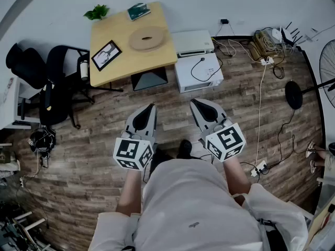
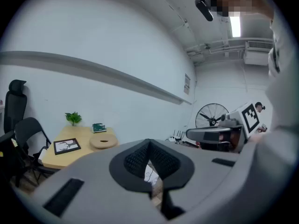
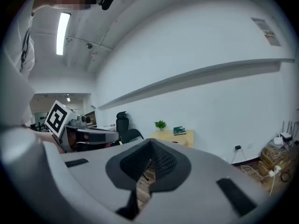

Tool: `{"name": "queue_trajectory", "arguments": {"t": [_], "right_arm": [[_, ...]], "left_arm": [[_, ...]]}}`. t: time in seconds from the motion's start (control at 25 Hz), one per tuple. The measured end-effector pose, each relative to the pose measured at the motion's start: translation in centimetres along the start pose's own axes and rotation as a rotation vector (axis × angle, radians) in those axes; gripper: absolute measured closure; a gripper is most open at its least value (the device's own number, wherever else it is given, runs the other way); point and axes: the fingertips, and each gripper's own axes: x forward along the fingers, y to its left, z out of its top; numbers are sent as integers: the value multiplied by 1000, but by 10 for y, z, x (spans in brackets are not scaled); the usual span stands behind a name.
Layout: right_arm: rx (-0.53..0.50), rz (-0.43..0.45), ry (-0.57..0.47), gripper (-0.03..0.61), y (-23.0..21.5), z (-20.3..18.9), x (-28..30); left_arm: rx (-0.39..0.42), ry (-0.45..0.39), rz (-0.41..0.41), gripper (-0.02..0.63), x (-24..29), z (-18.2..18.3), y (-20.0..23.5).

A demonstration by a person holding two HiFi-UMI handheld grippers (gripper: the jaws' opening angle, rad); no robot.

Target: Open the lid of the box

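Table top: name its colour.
Pale yellowish wood table; the head view shows it best.

Ahead of my left claw point(image 1: 151, 107), well apart, stands the table point(image 1: 157, 56). On it the round box point(image 1: 148, 37) sits mid-table, a picture frame point(image 1: 106, 55) left of it, and a plant point(image 1: 97, 12) and book point(image 1: 138, 11) along the far edge. Ahead of my right claw point(image 1: 195, 103), two cased units point(image 1: 198, 71) sit on the floor point(image 1: 104, 140), one behind the other. Chairs point(image 1: 57, 82) stand left of the table.

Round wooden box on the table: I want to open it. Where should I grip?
Probably the rim, from above at the near side: the round wooden box lies flat and low on the table, bare tabletop around it.
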Motion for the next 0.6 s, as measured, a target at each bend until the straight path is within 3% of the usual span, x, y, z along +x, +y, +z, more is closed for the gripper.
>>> {"name": "queue_trajectory", "arguments": {"t": [0.6], "right_arm": [[0,31,-8,580,18,0,-9]], "left_arm": [[-24,-16,29,615,-21,-5,-8]]}}
